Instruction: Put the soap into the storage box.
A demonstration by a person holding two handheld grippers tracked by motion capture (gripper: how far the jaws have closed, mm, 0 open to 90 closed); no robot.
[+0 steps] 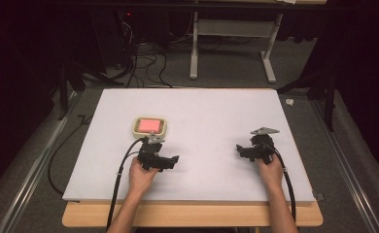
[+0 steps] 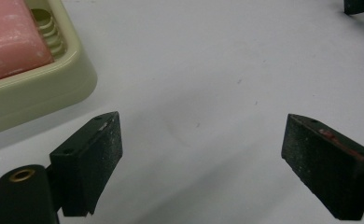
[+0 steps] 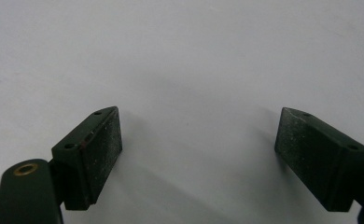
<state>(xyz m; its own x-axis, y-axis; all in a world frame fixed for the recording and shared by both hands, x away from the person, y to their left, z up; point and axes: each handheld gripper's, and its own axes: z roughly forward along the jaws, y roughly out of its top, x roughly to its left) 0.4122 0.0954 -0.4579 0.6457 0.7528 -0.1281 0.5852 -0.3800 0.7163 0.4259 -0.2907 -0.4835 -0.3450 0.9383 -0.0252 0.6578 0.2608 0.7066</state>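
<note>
Soap, a pink bar (image 1: pixel 148 125), is lying in a cream dish (image 1: pixel 135 127) on the left half of the white board (image 1: pixel 202 107), just beyond the left gripper (image 1: pixel 174 160). That gripper is sitting low over the board with its jaws spread wide and nothing between them; in the left gripper view the dish's rounded corner (image 2: pixel 80 70) is showing up and to the left of the jaws, near but not touching. The right gripper (image 1: pixel 238 147) is resting well apart on the right side, its jaws also spread wide over bare board, holding nothing.

To my eye this is the approach step: nobody is gripping anything yet, and the left hand (image 1: pixel 141 175) is the one lined up for the dish. The next move, I would judge, calls for turning the left gripper toward the dish and bringing the jaws around either the rim or the bar before closing.
</note>
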